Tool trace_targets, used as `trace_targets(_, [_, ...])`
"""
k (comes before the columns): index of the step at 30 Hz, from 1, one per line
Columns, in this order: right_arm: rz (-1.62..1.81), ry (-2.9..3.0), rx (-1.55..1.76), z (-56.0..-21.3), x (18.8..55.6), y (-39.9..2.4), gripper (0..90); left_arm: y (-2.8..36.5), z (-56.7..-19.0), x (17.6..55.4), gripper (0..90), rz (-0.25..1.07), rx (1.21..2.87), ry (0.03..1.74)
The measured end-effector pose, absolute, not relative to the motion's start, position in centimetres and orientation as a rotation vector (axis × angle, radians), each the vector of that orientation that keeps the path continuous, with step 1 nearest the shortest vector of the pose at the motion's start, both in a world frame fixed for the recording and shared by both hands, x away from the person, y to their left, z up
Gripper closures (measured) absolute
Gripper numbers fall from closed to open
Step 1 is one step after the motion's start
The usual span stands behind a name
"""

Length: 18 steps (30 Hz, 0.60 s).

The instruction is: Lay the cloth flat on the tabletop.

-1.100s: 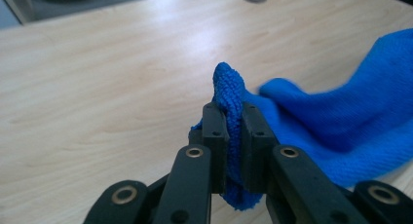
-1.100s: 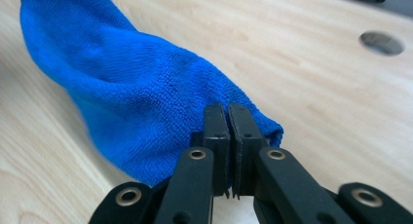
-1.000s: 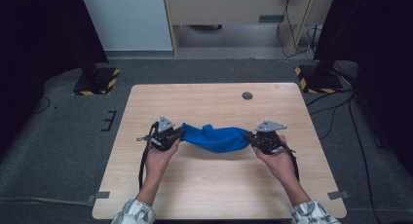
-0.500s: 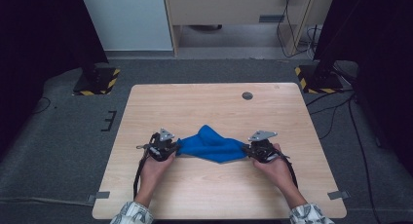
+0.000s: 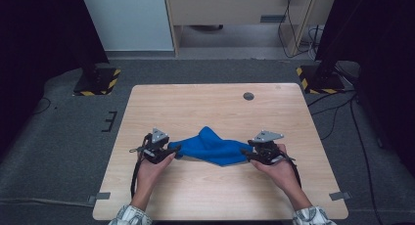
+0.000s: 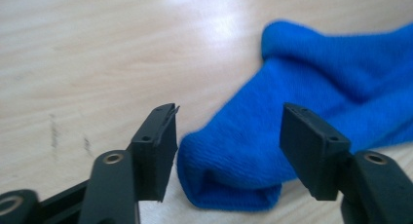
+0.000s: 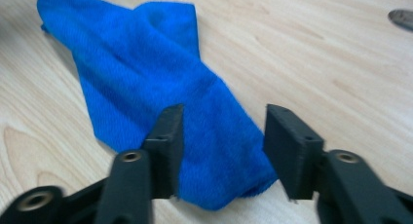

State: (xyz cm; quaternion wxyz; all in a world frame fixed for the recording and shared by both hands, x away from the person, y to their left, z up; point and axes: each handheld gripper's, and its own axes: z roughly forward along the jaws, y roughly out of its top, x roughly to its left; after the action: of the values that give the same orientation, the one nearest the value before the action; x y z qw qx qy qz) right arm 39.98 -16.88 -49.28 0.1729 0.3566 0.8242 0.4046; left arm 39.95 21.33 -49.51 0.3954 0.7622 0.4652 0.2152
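Observation:
A blue cloth [image 5: 213, 146] lies bunched on the wooden table [image 5: 195, 102], stretched between both grippers. My left gripper [image 5: 172, 149] sits at its left end, and its jaws have just been opening. In the left gripper view the folded cloth end [image 6: 234, 180] lies between the pads with a gap on each side. My right gripper [image 5: 246, 153] is at the right end, and its jaws have just been opening too. In the right gripper view the cloth end [image 7: 219, 160] rests between the parted pads and touches the left one loosely.
A small dark round disc [image 5: 248, 96] sits near the table's far edge, also seen as the disc [image 7: 402, 17] at the top right. Black stands with yellow-striped feet [image 5: 95, 83] flank the table. Bare wood lies beyond and in front of the cloth.
Both grippers have come down toward me and let go of the cloth ends; the jaws now stand apart. The cloth, earlier held taut, rests slack on the table.

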Motion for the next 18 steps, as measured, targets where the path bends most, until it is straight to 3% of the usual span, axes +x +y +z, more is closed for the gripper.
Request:
trace_targets(2, [1.145, 2.32, 1.021, -49.1, 40.2, -16.8, 42.1, 21.6, -49.1, 40.2, 36.3, 0.555, 1.907, 1.17])
trace_targets(4, [1.148, 2.3, 1.033, -49.1, 40.7, -16.9, 42.6, 21.6, -49.0, 40.6, 36.4, 0.547, 1.898, 1.166])
trace_targets(9, [1.178, 2.262, 1.068, -49.0, 41.9, -16.9, 66.1, 20.6, -49.9, 42.4, 37.7, 0.505, 1.924, 1.168])
trace_targets(11, [1.175, 2.257, 1.082, -49.3, 42.1, -16.8, 71.1, 20.1, -50.5, 42.7, 38.3, 0.49, 1.952, 1.171])
trace_targets(13, [1.175, 2.262, 1.104, -49.7, 42.2, -16.8, 70.3, 19.8, -51.2, 42.9, 39.2, 0.478, 1.997, 1.166])
trace_targets(18, [1.16, 2.321, 1.132, -50.4, 42.0, -16.4, 55.1, 19.2, -52.2, 43.0, 40.9, 0.455, 2.052, 1.156])
